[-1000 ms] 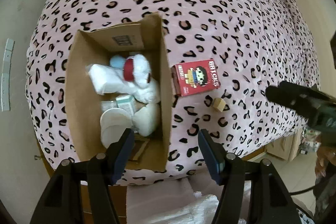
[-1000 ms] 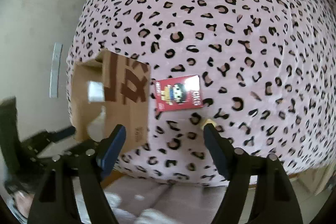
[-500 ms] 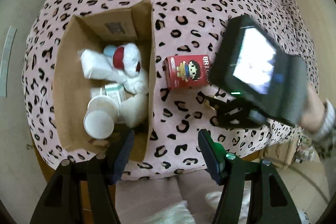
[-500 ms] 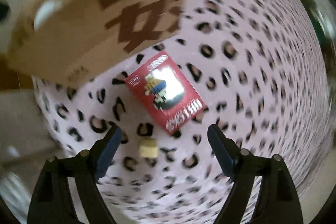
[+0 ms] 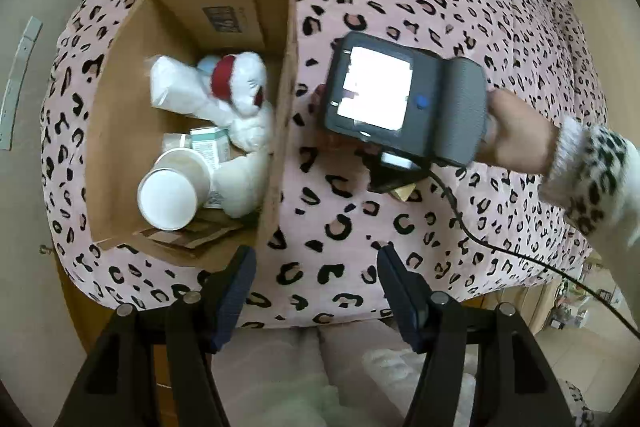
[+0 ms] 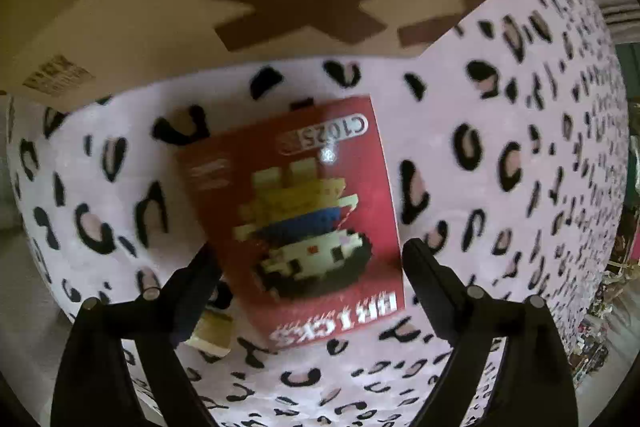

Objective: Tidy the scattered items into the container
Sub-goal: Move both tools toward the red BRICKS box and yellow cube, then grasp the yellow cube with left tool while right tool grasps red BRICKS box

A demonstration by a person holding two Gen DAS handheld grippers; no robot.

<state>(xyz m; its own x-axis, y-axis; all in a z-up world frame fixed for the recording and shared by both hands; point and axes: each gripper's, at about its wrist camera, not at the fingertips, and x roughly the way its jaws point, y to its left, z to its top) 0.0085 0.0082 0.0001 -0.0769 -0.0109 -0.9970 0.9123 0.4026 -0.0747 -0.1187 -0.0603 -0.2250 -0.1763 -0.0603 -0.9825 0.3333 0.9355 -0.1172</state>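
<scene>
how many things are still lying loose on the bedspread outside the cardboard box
2. The red bricks box lies between the open right gripper fingers, near the cardboard box. A small tan block sits beside the gripper's left finger. Others may be hidden.

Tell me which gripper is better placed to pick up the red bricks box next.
Right. The right gripper is open, its fingers straddling the red bricks box beside the cardboard box. The left gripper hangs open at the bed's near edge, farther from it.
</scene>
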